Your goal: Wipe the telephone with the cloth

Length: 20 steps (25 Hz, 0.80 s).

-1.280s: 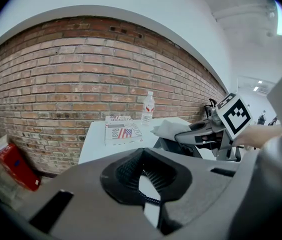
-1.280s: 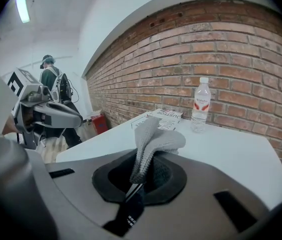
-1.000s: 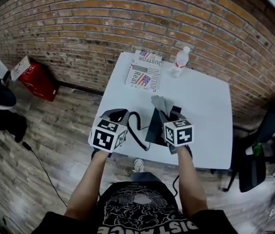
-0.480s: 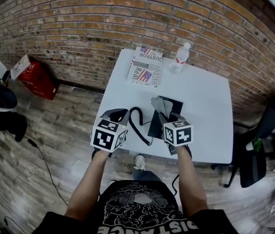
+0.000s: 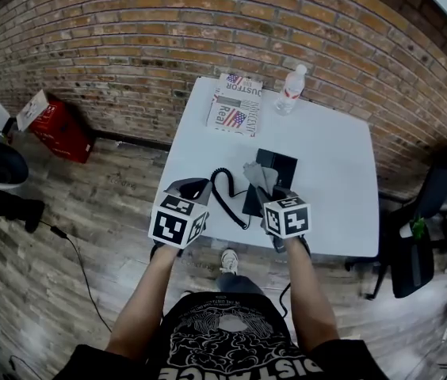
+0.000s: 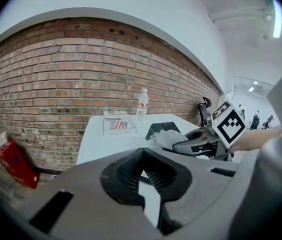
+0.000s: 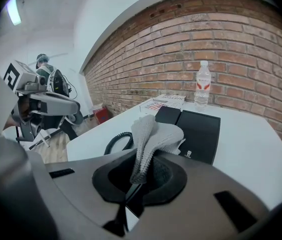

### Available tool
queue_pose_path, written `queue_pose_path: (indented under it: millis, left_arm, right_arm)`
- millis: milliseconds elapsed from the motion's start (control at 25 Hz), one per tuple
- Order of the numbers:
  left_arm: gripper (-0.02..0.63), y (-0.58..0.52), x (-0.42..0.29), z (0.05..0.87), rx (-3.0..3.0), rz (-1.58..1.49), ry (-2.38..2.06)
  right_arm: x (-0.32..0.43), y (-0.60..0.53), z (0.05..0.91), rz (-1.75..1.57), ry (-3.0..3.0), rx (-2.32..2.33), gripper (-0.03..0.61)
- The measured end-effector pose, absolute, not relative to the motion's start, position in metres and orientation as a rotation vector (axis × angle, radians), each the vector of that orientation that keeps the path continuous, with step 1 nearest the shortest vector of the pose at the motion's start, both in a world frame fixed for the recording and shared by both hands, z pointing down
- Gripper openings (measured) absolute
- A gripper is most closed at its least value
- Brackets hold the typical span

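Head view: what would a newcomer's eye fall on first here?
The grey cloth pinched in the right tongs, held over the black telephone on the white table. Next, the coiled cord to its left, then the magazine and water bottle at the far edge by the brick wall.

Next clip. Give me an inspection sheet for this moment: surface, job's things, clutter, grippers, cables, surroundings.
Surface: white table, mostly bare.
Job's things: black telephone lying flat; grey cloth held over its near end, contact unclear.
Clutter: magazine and water bottle at the far edge.
Grippers: right hand-held gripper shut on the cloth; left hand-held gripper shut, empty, over the table's near-left edge.
Cables: coiled cord left of the telephone; thin cable on the floor.
Surroundings: brick wall, wooden floor, red box, office chair.
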<state>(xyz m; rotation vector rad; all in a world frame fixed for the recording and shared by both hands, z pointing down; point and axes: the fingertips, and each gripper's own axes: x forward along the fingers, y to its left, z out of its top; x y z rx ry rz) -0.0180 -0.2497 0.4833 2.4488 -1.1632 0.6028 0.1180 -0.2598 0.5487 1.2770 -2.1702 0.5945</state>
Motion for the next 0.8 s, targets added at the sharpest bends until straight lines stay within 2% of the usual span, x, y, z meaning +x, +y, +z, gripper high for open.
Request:
queue_pose_path:
  millis: [800]
  left_arm:
    - [0.006,-0.213,-0.036,0.486,2.441,0.623,-1.163]
  right_arm:
    - [0.103,-0.215,0.571,0.666,-2.150,1.261,0.011]
